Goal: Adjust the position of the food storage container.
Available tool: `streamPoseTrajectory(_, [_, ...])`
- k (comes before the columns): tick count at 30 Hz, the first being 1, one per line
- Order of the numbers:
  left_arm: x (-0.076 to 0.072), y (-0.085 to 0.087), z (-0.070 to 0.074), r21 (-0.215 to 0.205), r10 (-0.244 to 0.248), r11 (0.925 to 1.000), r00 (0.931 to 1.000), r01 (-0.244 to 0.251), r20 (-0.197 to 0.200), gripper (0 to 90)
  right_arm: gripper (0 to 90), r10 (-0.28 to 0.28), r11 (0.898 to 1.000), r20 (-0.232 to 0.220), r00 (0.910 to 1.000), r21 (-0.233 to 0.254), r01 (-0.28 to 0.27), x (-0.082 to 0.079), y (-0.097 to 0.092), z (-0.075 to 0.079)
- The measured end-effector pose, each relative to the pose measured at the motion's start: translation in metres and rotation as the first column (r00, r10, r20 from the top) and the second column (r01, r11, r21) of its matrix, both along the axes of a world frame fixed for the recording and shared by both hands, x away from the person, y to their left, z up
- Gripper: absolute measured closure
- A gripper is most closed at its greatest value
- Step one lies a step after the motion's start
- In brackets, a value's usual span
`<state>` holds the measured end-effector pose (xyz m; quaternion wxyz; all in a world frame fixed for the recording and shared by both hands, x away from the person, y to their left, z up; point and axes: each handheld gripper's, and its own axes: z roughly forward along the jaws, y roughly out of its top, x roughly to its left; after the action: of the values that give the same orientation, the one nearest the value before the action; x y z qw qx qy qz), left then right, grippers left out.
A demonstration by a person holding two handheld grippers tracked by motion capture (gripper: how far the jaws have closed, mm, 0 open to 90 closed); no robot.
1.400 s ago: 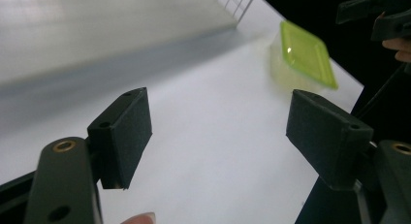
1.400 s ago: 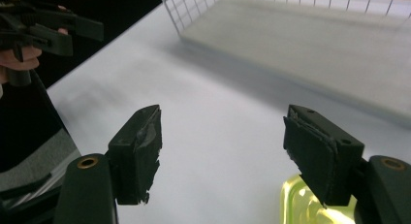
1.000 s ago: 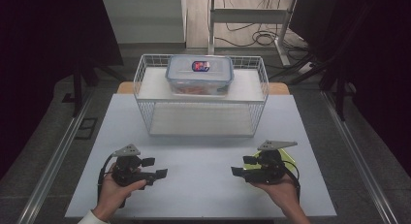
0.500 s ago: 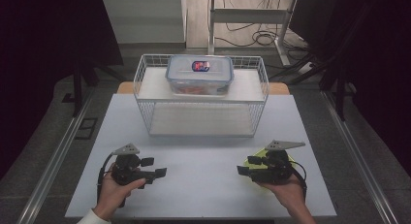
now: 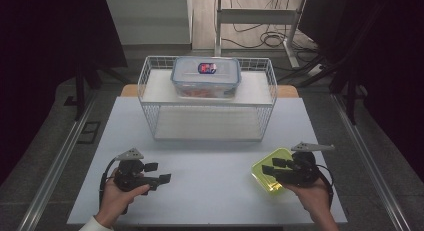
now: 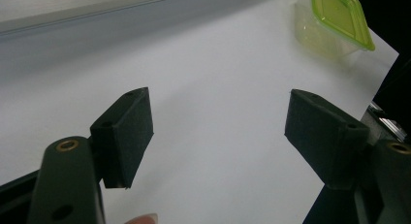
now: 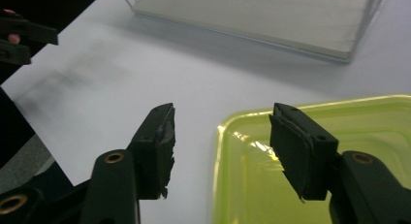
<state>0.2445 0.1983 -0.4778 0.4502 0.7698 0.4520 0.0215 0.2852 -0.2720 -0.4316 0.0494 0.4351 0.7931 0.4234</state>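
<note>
A clear container with a yellow-green lid (image 5: 270,183) lies on the white table (image 5: 210,161) at the front right. My right gripper (image 5: 271,166) hovers over it, pointing left. Its jaws have just been closing and stay open: one over the lid (image 7: 378,122), one over bare table, the lid's rim between them, neither pad pressing. My right gripper (image 7: 223,112) holds nothing. At the front left my left gripper (image 5: 159,172) is held still, open, pointing right. My left gripper (image 6: 219,93) has bare table between its jaws, with the green-lidded container (image 6: 339,20) farther off.
A white wire basket (image 5: 150,91) stands at the back middle of the table, with a clear blue-lidded box (image 5: 206,76) in it. The basket's pale base (image 7: 271,15) lies ahead of my right gripper. The table's front edge is close behind both hands.
My right gripper has moved to the right, uncovering more of the green lid, and its jaws stand narrower. The left gripper has not moved.
</note>
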Motion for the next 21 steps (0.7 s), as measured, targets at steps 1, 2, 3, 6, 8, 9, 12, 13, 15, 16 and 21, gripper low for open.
streamPoseTrajectory(1, [0.0, 0.0, 0.0, -0.001, 0.0, 1.0, 1.0, 0.0, -0.002, 24.6, 43.7, -0.006, 1.0, -0.001, 1.0, -0.008, 0.006, 0.001, -0.002, 0.0])
streamPoseTrajectory(2, [0.0, 0.0, 0.0, -0.001, 0.0, 1.0, 1.0, 0.0, -0.003, 24.5, 44.5, -0.013, 1.0, -0.002, 0.9999, -0.019, 0.013, 0.001, -0.005, 0.0])
streamPoseTrajectory(3, [0.0, 0.001, -0.001, -0.002, 0.001, 1.0, 1.0, -0.001, -0.006, 24.5, 45.6, -0.023, 0.999, 0.003, 0.9997, -0.03, 0.023, 0.002, -0.008, 0.0])
streamPoseTrajectory(6, [0.0, 0.001, -0.002, -0.003, 0.002, 1.0, 0.9999, -0.002, -0.011, 24.2, 50.4, -0.09, 0.995, 0.02, 0.9958, -0.045, 0.091, 0.007, -0.025, 0.0])
streamPoseTrajectory(8, [0.0, 0.001, -0.002, -0.005, 0.001, 1.0, 0.9999, -0.001, -0.015, 23.8, 53.2, -0.14, 0.988, 0.029, 0.9898, -0.057, 0.141, 0.016, -0.039, 0.001])
streamPoseTrajectory(9, [0.0, 0.001, -0.002, -0.005, 0.001, 1.0, 0.9999, -0.001, -0.015, 23.6, 53.3, -0.159, 0.985, 0.028, 0.9869, -0.059, 0.16, 0.019, -0.044, 0.002])
streamPoseTrajectory(12, [0.0, 0.0, -0.002, -0.002, -0.004, 1.0, 0.9998, 0.004, -0.02, 23.5, 53.2, -0.212, 0.975, 0.01, 0.9773, -0.06, 0.212, 0.035, -0.061, 0.002])
streamPoseTrajectory(13, [0.0, 0.0, -0.002, 0.0, -0.005, 1.0, 0.9998, 0.005, -0.021, 23.5, 53.3, -0.222, 0.973, 0.005, 0.9749, -0.069, 0.222, 0.039, -0.065, 0.001])
streamPoseTrajectory(15, [-0.001, 0.0, -0.002, 0.002, -0.005, 1.0, 0.9998, 0.005, -0.02, 23.5, 53.4, -0.246, 0.964, 0.011, 0.9692, -0.099, 0.246, 0.045, -0.072, 0.0])
streamPoseTrajectory(16, [-0.001, 0.0, -0.002, 0.001, -0.004, 1.0, 0.9998, 0.004, -0.021, 23.5, 54.0, -0.261, 0.959, 0.011, 0.9652, -0.111, 0.261, 0.048, -0.075, -0.001])
streamPoseTrajectory(21, [-0.001, 0.001, -0.004, -0.005, -0.004, 1.0, 0.9995, 0.004, -0.033, 23.1, 64.2, -0.298, 0.938, 0.002, 0.9545, -0.185, 0.294, 0.056, -0.083, -0.007])
